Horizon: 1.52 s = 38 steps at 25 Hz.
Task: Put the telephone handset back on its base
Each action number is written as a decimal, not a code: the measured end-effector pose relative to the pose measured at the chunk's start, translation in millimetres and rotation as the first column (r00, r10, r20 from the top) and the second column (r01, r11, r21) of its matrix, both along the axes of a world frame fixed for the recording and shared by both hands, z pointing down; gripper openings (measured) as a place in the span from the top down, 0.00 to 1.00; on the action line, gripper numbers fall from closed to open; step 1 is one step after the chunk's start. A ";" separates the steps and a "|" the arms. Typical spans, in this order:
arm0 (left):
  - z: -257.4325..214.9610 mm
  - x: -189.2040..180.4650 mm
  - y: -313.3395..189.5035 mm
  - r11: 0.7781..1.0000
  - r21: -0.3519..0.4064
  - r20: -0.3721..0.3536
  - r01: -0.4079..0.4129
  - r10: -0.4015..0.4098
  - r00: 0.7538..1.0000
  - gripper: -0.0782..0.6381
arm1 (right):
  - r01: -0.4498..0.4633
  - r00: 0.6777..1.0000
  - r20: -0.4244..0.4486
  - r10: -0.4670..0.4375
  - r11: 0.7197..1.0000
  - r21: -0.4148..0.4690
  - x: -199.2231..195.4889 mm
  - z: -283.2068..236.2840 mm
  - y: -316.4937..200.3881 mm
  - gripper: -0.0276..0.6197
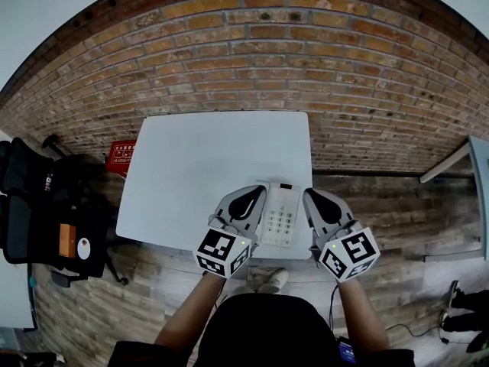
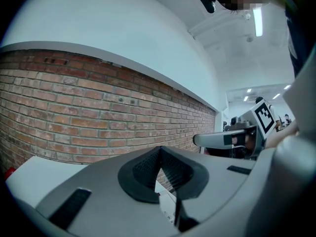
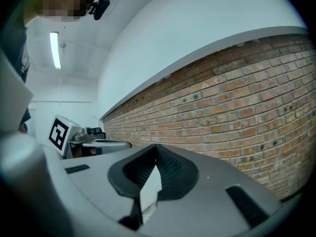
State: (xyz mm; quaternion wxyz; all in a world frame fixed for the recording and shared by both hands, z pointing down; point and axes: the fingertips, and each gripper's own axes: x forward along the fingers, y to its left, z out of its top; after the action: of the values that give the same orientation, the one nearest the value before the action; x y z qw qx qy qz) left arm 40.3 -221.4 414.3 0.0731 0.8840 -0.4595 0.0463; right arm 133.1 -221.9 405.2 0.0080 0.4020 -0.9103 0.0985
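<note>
1. A white telephone is lying on the white surface, at its near edge and close to the near right corner, with its keypad facing up
2. The left tongs are hovering over the left side of the telephone and covering that side in the head view, so the handset is not showing apart from the base there
3. In the left gripper view the left tongs are standing closed, the dark ribbed pads meeting at the tip with nothing clamped between them; a slice of the white telephone is showing below through the narrow gap
4. The right tongs are sitting just beside the right edge of the telephone, pointing toward the far edge of the surface
5. In the right gripper view the right tongs are also standing closed at the tip, gripping nothing, with only a white wedge of the surface showing below them
6. Each gripper is appearing in the other's view, out to the side with its marker cube turned toward the camera
7. The person's bare forearms are reaching in from the bottom of the head view, the two marker cubes hanging past the near edge of the surface
8. A brick wall is running behind the far edge, and a black chair is standing on the wooden floor off the left edge
</note>
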 end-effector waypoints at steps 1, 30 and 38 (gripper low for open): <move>-1.8 0.1 1.1 1.000 0.002 -0.007 -0.006 0.006 1.000 0.88 | -0.003 1.000 0.001 0.003 1.000 0.002 -0.4 -1.4 1.6 0.94; -37.9 -45.0 114.3 0.995 0.056 -0.039 -0.079 0.081 0.996 0.88 | -0.043 0.999 -0.012 0.043 0.998 0.052 -56.1 -32.9 115.6 0.94; -45.1 -63.3 155.6 0.994 0.060 -0.055 -0.091 0.094 0.994 0.88 | -0.047 0.999 -0.025 0.049 0.997 0.062 -74.1 -40.9 155.3 0.94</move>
State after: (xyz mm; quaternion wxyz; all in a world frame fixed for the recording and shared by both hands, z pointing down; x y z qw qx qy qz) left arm -22.9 -65.8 369.2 0.0589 0.9070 -0.4168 0.0108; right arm 59.0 -66.5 364.3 0.0051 0.4250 -0.9028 0.0655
